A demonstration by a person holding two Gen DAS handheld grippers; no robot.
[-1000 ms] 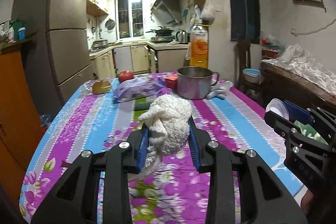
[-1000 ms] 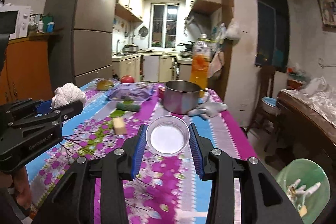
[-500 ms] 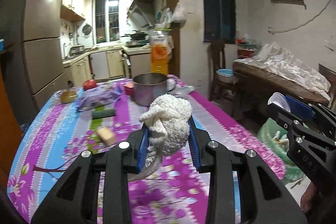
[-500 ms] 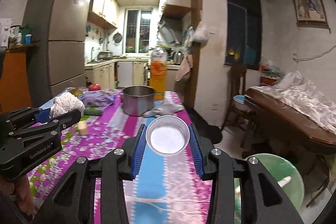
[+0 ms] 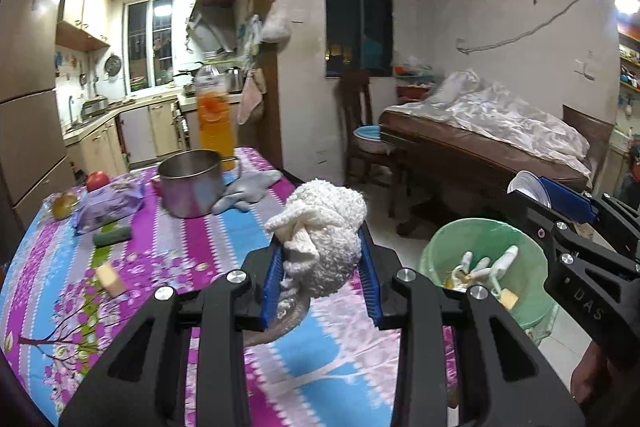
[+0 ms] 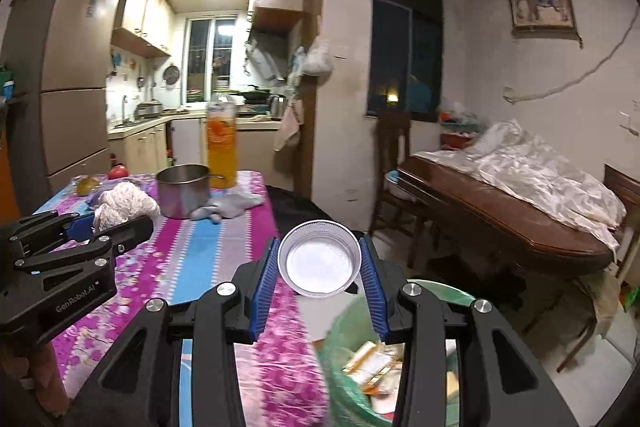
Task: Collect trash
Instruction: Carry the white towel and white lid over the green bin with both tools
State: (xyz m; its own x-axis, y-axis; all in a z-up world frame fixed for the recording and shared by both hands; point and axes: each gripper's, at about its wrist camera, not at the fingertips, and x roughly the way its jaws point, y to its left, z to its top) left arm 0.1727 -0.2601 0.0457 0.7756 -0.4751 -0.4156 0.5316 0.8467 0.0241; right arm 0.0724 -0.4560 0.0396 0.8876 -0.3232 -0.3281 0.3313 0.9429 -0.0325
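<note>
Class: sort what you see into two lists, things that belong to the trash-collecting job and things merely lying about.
Job: white cloth wad in left tongs; round lid in right tongs; green bin.

Lying about: steel pot; juice bottle; tomato.

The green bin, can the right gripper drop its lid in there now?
Probably yes. The right gripper, shut on the white lid, hangs right above the green bin's open mouth, beside the table. Nothing sits between lid and bin.
</note>
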